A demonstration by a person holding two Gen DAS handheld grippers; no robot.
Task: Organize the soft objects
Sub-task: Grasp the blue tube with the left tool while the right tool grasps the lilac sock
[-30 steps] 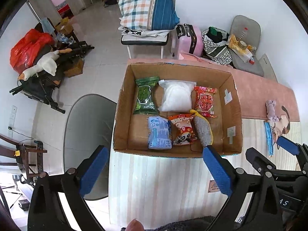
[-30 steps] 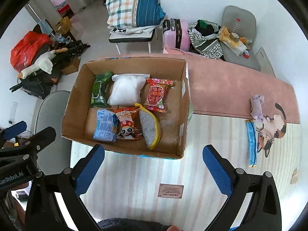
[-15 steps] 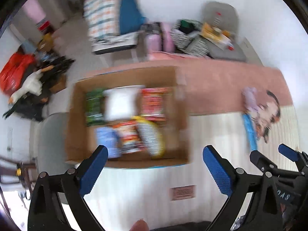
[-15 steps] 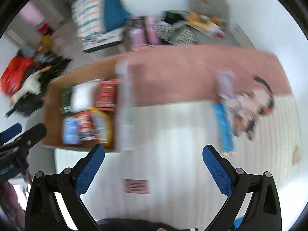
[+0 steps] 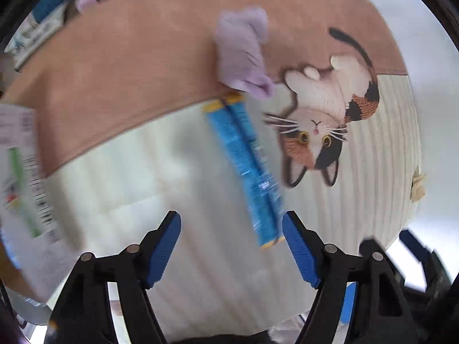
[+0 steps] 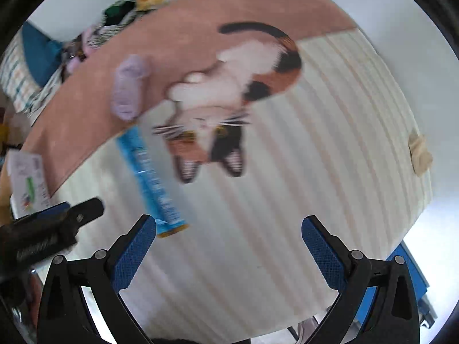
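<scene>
A long blue packet (image 5: 246, 166) lies on the striped mat, its near end just ahead of my open left gripper (image 5: 231, 246), close to the right finger. A lilac soft cloth (image 5: 242, 54) lies beyond it on the pink band. My right gripper (image 6: 228, 253) is open and empty; in its view the blue packet (image 6: 150, 180) is ahead-left, its near end by the left finger, and the lilac cloth (image 6: 129, 89) is farther back. The left gripper's tip (image 6: 57, 223) shows at the left edge.
The mat (image 5: 381, 157) carries a calico cat picture (image 5: 324, 120). A cardboard box wall with a label (image 5: 20, 166) is at the left edge. A small beige scrap (image 6: 420, 154) lies near the mat's right edge. Clutter lies beyond the far edge (image 6: 120, 14).
Both grippers have swung right, away from the box, and come down close over the mat by the blue packet and lilac cloth. The frames are motion-blurred.
</scene>
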